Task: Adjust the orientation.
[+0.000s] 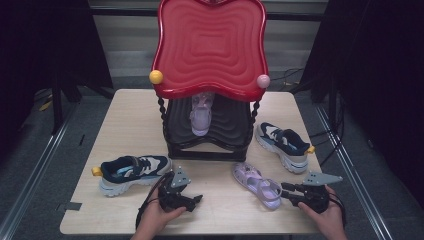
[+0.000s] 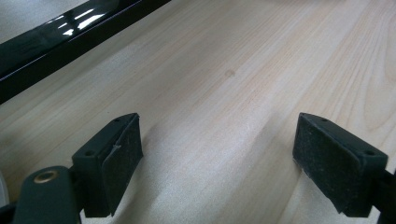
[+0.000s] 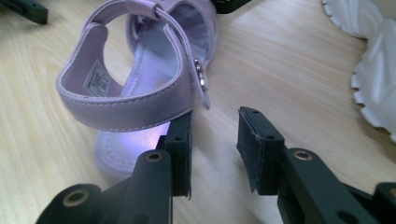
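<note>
The right gripper [image 1: 285, 191] lies low over the wooden table [image 1: 130, 115] at the heel of a lilac sandal [image 1: 256, 184]. In the right gripper view its two black pads stand a narrow gap apart with nothing but bare table between them. The sandal's heel strap [image 3: 126, 109] sits just beyond and to the outer side of the left-hand pad [image 3: 181, 140] — the pad's tip is at the strap's end, near the small buckle, though whether they touch I cannot tell. The strap is not between the pads. The other pad stands clear on the tabletop, and a white ridged shoe sole [image 3: 373, 70] shows well off to that side.

The left gripper [image 1: 196, 199] rests near the front of the table, held in the person's left hand [image 1: 159, 216]. Its pads are spread wide and hold nothing — in the left gripper view bare wood lies between and ahead of them, with the glossy black base of the shoe rack [image 2: 70, 39] farther off.

A navy-and-white sneaker [image 1: 131, 172] lies just behind and to the outer side of the left gripper. Its mate [image 1: 283, 144] lies beyond the right gripper, past the sandal. A second lilac sandal [image 1: 201, 114] stands on the black lower shelf of the rack, under its red wavy top [image 1: 210, 45], well ahead of both grippers.
</note>
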`<action>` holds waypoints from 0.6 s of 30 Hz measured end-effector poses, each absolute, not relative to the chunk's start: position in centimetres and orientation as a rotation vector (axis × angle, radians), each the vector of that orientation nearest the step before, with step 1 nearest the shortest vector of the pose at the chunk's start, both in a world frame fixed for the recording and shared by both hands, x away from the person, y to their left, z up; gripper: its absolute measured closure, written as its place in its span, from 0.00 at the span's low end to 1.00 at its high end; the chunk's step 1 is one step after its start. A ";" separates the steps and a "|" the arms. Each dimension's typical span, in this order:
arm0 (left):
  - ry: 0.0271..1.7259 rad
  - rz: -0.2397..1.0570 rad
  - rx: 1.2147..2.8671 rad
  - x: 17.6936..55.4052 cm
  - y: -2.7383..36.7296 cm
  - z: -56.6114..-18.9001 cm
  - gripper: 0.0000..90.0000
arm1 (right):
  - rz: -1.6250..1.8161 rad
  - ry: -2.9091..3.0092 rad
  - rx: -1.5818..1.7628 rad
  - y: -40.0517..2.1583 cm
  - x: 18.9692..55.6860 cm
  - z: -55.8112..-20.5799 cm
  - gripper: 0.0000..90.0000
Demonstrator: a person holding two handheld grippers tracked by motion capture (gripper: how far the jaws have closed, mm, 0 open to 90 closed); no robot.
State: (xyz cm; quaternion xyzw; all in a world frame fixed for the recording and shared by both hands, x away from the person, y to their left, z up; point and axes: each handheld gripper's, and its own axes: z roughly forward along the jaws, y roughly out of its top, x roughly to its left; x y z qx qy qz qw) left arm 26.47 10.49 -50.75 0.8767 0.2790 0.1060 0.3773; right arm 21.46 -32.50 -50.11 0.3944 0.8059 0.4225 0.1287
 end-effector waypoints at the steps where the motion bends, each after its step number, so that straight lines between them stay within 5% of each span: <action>1: 0.712 0.270 2.237 26.5 10.5 -50.8 0.17 | 1.226 2.338 1.151 -32.6 21.6 -50.2 0.73; 11: 0.713 0.272 2.232 26.5 10.5 -50.8 0.17 | 1.218 2.301 1.176 -33.5 21.2 -50.2 0.64; 18: 0.713 0.275 2.234 26.5 10.5 -50.8 0.17 | 1.241 2.380 1.131 -33.7 19.5 -50.2 0.40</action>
